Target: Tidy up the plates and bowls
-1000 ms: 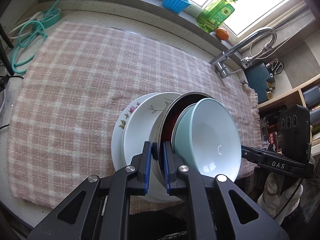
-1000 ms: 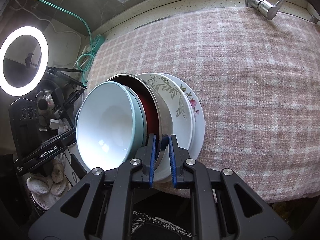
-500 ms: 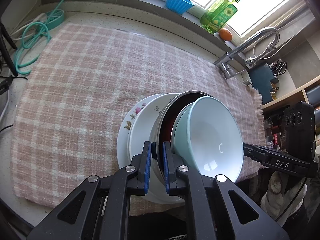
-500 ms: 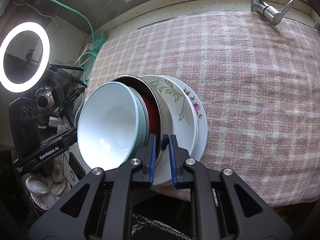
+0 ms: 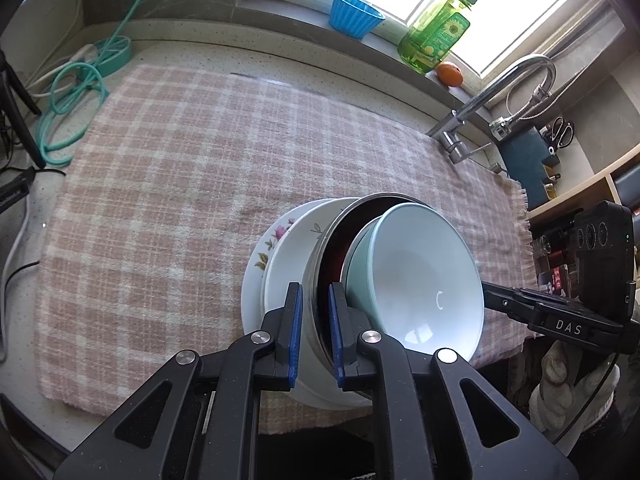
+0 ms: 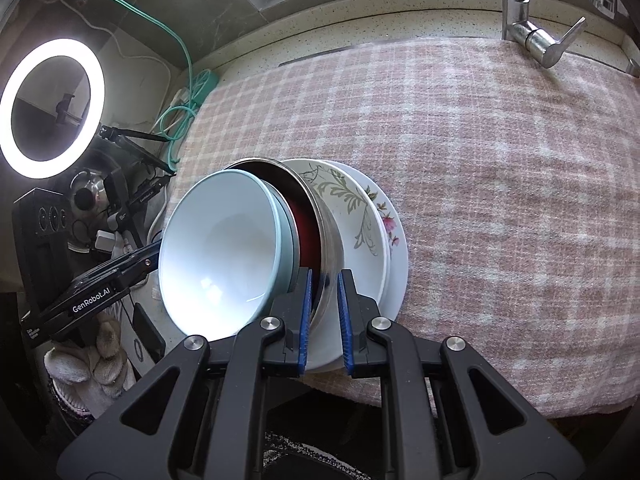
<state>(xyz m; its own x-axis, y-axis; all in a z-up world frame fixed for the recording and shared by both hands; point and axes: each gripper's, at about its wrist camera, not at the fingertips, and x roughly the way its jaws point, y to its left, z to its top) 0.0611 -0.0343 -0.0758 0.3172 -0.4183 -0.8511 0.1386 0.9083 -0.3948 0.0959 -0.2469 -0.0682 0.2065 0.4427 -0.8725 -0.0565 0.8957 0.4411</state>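
Angling steeply downward, left tool (image 5: 314,332) and right tool (image 6: 324,312) each pinch the steel bowl (image 5: 320,256) rim.

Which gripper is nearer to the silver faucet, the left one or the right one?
Right. The faucet stands at the cloth's far right corner. The right gripper clamps the steel bowl on the faucet's side; the left gripper clamps its opposite rim, farther away.

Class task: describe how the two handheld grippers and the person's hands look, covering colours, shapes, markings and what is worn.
Both the left gripper and right gripper are matte black with triangular cut-outs, silver round pivot bolts and blue finger pads. Side-on, one reads "DAS", the other "GenRobot.AI". Each hand wears a white knitted glove; a thin black cable runs beside one.
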